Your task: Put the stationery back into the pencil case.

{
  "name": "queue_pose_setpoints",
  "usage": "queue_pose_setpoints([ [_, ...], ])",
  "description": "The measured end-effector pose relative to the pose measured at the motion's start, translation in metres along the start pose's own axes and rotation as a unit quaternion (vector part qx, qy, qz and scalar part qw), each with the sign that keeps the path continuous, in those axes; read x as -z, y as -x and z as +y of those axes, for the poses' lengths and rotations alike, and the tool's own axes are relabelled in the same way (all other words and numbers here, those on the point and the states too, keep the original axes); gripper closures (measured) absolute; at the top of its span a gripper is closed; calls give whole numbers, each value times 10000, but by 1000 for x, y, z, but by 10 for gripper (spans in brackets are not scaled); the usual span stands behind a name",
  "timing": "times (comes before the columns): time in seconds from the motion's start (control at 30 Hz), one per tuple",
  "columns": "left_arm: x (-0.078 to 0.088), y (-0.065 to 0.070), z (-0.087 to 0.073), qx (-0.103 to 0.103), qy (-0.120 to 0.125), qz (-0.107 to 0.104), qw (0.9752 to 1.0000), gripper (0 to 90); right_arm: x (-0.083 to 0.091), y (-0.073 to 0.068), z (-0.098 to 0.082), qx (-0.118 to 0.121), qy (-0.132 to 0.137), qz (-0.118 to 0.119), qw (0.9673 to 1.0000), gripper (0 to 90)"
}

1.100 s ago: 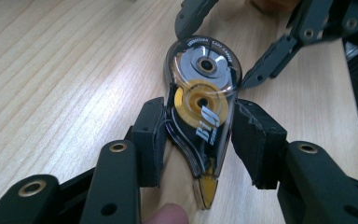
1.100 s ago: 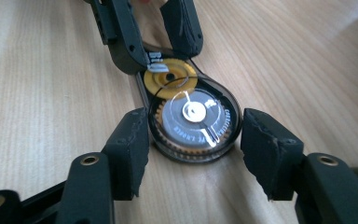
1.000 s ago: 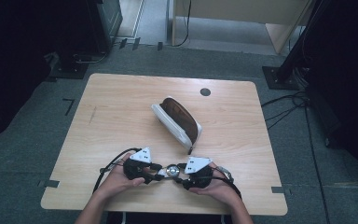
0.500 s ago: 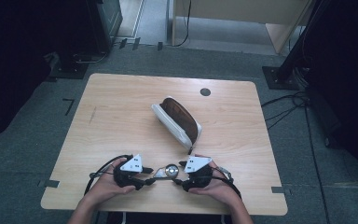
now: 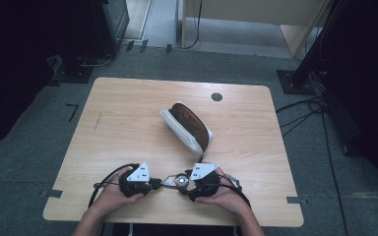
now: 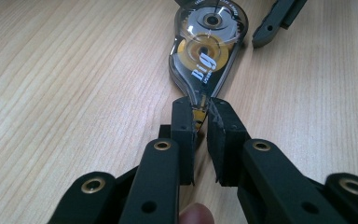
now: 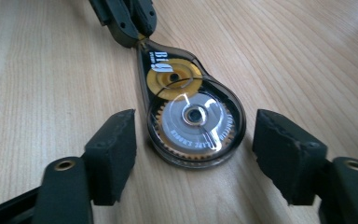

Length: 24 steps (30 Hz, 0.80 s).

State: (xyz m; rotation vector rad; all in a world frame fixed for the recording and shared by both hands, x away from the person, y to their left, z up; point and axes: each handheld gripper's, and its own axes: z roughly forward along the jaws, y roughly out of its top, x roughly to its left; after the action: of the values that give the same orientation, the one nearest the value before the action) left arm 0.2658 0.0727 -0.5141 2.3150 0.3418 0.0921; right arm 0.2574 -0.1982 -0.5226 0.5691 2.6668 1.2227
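There is one table [image 5: 128,128]. On it lies one tape roller [image 6: 208,49] with two little wheels inside, one silver and one gold. There is one open case [image 5: 187,127], white outside and brown inside. There are two grippers, the left gripper [image 5: 156,184] and the right gripper [image 5: 184,186], and each has two black jaws. Two hands hold them, one each. One dark round spot [image 5: 217,97] sits near the far edge of the table.

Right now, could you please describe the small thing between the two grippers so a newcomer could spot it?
On the wooden table, look at the near edge, between the left gripper and right gripper. There lies a correction tape dispenser: teardrop-shaped, clear smoky plastic showing gold and silver wheels, unlike the white-and-brown case further back.
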Motion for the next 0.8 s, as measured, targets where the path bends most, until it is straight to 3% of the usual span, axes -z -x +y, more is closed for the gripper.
queue_pose_setpoints([
  [0.1, -1, -1, 0, 64, 23, -37, 10000, 821, 0, -2, 0, -6, 32, 35, 10000, 407],
  [0.27, -1, -2, -1, 67, 45, 7, 10000, 821, 0, -1, 0, -178, 90, 56, 9998, 414],
  [0.4, -1, -2, -1, 53, 81, 20, 10000, 807, 1, 2, 1, -466, 104, 161, 9987, 416],
  [0.63, -4, 3, 1, -154, 73, 98, 9998, 643, 2, 5, 5, -978, 13, 269, 9948, 416],
  [0.8, -7, 4, 3, -174, 80, 205, 9996, 572, 3, 5, 8, -1325, -46, 318, 9907, 416],
])
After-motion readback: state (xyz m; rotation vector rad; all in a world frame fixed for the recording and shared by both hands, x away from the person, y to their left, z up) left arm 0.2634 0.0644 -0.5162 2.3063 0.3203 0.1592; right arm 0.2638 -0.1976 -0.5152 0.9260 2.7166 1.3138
